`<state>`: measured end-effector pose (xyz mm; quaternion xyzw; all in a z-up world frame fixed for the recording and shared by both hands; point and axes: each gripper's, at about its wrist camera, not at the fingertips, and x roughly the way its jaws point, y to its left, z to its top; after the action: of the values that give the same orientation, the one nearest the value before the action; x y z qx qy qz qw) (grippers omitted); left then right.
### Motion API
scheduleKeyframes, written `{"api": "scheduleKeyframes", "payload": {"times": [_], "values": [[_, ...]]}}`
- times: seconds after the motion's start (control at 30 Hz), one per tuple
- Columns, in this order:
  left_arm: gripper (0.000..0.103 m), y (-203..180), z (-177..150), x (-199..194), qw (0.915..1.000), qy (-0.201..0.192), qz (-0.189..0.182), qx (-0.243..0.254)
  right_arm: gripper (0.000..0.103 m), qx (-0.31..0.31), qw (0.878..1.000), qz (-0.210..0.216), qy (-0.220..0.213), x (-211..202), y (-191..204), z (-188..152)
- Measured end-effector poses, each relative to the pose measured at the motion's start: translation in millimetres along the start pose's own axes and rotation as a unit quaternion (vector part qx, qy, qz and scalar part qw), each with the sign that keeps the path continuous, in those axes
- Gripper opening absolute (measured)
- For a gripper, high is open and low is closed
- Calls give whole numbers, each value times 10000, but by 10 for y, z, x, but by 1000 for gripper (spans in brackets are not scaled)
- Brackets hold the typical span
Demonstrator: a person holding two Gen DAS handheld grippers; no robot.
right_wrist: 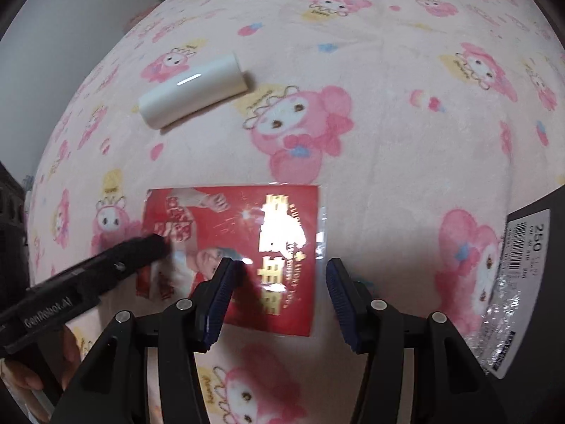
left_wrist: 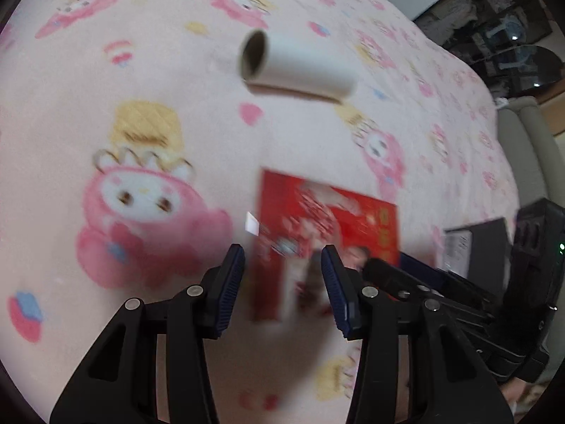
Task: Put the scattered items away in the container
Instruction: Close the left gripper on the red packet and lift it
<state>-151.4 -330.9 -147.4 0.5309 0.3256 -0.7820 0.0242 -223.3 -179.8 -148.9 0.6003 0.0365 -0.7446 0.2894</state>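
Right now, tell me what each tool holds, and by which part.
Nothing is held. The left tool and right tool both stand open above the red packet, which lies on the blanket.

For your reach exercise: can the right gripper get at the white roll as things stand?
Probably yes: the right gripper is open, and bare blanket lies between it and the white roll.

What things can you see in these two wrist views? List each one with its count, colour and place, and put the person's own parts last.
Blanket: one, pink with cartoon rabbits, under everything.
Roll: one, white with a cardboard core, lying beyond the packet.
Packet: one, red with gold print in a clear sleeve, flat below both grippers.
Box: one, black with a white barcode label, at the right edge.
Left gripper: one, black with blue pads, open over the packet.
Right gripper: one, the same, open.
Hand: one, partly seen, holding the left gripper.
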Motion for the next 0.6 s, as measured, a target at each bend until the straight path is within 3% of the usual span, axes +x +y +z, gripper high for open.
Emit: {"api": "scheduleKeyframes", "payload": {"times": [0.17,0.3,0.47,0.53,0.6], "values": [[55,-18,-180,-193,9994,51,-328,49,52,-174,9997,32,-142,-243,35,-113],[52,96,-155,-167,9999,-38,107,-105,52,-92,9998,-120,-141,-285,-10,-151],[51,80,-132,-50,9998,-10,82,-171,52,-26,9995,-274,154,15,-82,-138],[45,6,-169,-63,10000,54,-21,-79,52,41,9998,-109,165,2,-97,-155],[46,-101,-216,-185,10000,-33,12,77,52,-22,9999,55,93,-115,-71,-186]]}}
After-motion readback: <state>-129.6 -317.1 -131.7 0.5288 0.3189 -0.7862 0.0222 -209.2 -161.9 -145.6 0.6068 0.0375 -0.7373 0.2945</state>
